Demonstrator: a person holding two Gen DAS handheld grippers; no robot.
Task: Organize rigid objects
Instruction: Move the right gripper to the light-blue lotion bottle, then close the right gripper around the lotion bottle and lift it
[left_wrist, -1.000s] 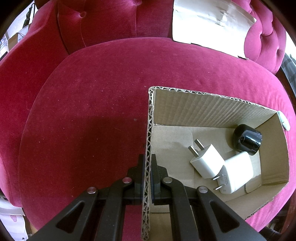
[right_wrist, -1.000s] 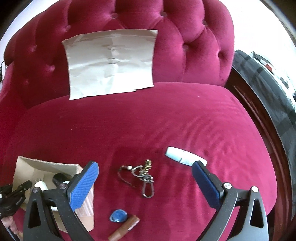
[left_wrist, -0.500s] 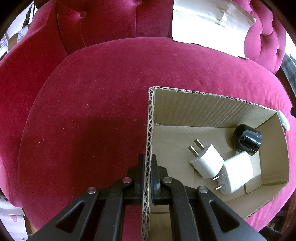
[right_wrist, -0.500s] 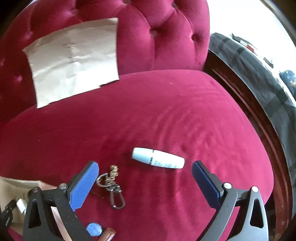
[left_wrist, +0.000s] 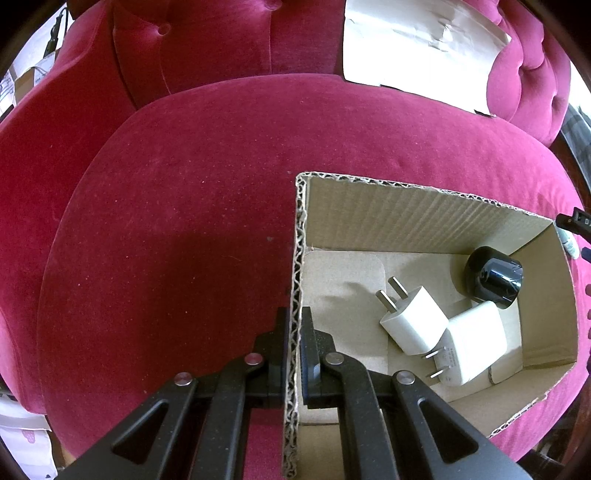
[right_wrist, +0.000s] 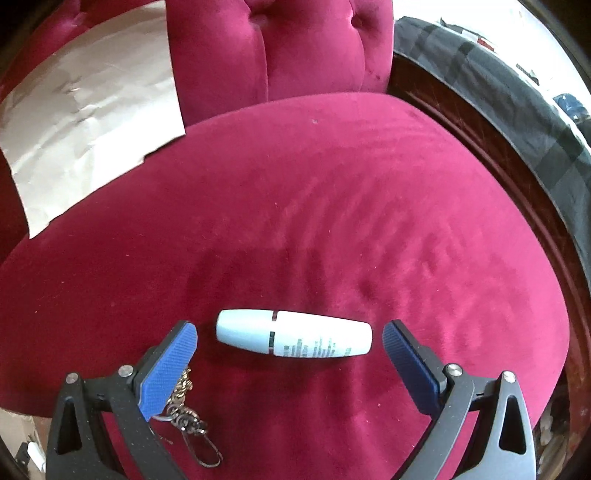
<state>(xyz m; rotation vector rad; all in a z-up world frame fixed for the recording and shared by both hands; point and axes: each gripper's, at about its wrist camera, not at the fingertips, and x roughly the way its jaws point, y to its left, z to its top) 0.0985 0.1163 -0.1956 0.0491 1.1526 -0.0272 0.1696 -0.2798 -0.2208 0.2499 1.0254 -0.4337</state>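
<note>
My left gripper (left_wrist: 294, 325) is shut on the left wall of an open cardboard box (left_wrist: 298, 236) that sits on the red velvet seat. In the box lie two white plug adapters (left_wrist: 410, 321) (left_wrist: 472, 341) and a black round object (left_wrist: 493, 277). My right gripper (right_wrist: 290, 341) is open, low over the seat, with its blue pads either side of a white and pale-blue tube (right_wrist: 293, 338) lying crosswise between them. A metal keychain (right_wrist: 188, 421) lies under the left finger.
A creased sheet of paper (right_wrist: 85, 110) leans on the tufted backrest; it also shows in the left wrist view (left_wrist: 417, 48). The seat's dark wooden edge (right_wrist: 491, 147) runs along the right. Bare red cushion (left_wrist: 177, 229) lies left of the box.
My right gripper has moved right and forward, down to the tube, which now lies between its open fingers. The left gripper and the box have not moved.
</note>
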